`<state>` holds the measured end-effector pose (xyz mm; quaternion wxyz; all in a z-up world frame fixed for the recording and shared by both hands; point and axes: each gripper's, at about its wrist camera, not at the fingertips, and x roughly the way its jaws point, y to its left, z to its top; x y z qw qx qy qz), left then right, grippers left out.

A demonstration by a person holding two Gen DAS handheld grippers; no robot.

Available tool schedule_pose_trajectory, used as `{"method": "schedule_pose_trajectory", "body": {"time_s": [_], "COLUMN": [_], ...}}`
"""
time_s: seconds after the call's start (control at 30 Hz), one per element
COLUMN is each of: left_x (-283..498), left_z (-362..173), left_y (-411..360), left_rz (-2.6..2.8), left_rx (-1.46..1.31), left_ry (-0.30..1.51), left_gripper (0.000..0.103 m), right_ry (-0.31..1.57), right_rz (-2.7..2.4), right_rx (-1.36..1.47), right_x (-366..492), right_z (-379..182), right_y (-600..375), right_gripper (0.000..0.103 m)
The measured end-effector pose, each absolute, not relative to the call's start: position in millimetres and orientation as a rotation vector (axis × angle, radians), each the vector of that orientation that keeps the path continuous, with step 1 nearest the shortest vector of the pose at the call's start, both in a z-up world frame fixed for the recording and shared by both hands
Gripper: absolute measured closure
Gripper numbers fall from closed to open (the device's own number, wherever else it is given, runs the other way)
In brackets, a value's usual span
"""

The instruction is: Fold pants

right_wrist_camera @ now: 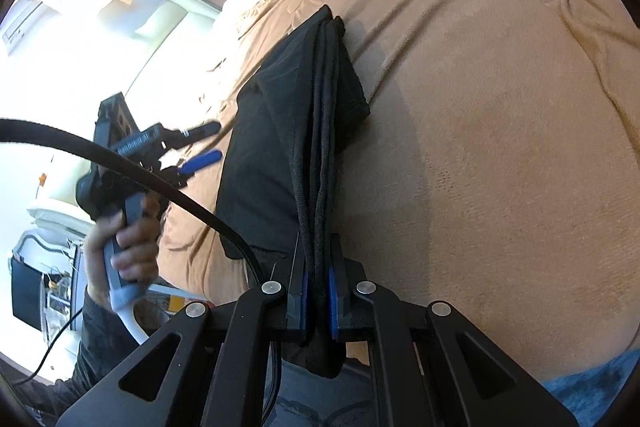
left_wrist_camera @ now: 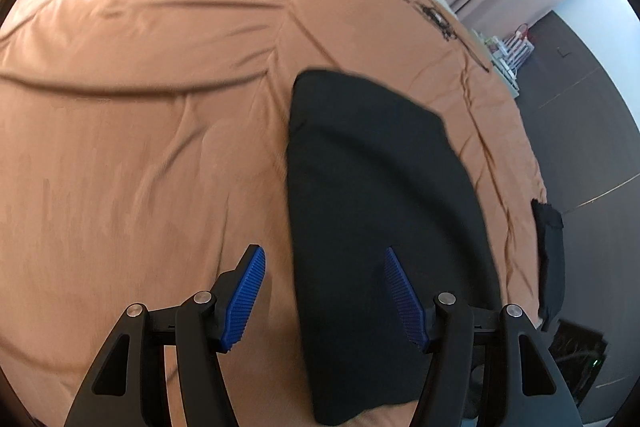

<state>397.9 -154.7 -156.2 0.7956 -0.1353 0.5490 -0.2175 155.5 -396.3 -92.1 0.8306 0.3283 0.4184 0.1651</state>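
The right gripper (right_wrist_camera: 318,301) was found closed on the near end of the pants (right_wrist_camera: 288,131), with several stacked black fabric layers pinched between its blue pads (right_wrist_camera: 333,301). From that grip the garment was seen to run straight ahead of the tool, its long axis lying along the pointing line of the fingers and its far end resting on the tan bedspread (right_wrist_camera: 500,167). The left gripper (left_wrist_camera: 324,295) was held with its jaws well apart and nothing between the pads; in the right wrist view it was seen to the left of the garment, near its long edge but not touching it, carried by a hand (right_wrist_camera: 120,247). In the left wrist view the pants (left_wrist_camera: 380,207) were seen ahead of and below the open jaws, offset toward the right-hand pad, with the long axis running away from the tool. The right gripper was thus judged the nearer, being already in contact. The garment appeared as a narrow, dark, folded strip of soft knit with a corded seam along its layered edge. Pillows and curtains were noted beyond.
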Motion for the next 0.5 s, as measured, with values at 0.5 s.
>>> {"method": "schedule_pose_trajectory", "body": {"time_s": [0.5], "left_x": [356.4], "left_z": [-186.1], "left_y": [-154.3], "left_rz": [-0.549], "left_rx": [-0.403], "left_ry": [1.24], "left_gripper": [0.042], "right_ry": [0.896], "right_rz": [0.322], "right_rx": [0.699], "right_x": [157.7], "right_z": [-88.0], "right_y": [-409.1], "right_gripper": [0.097]}}
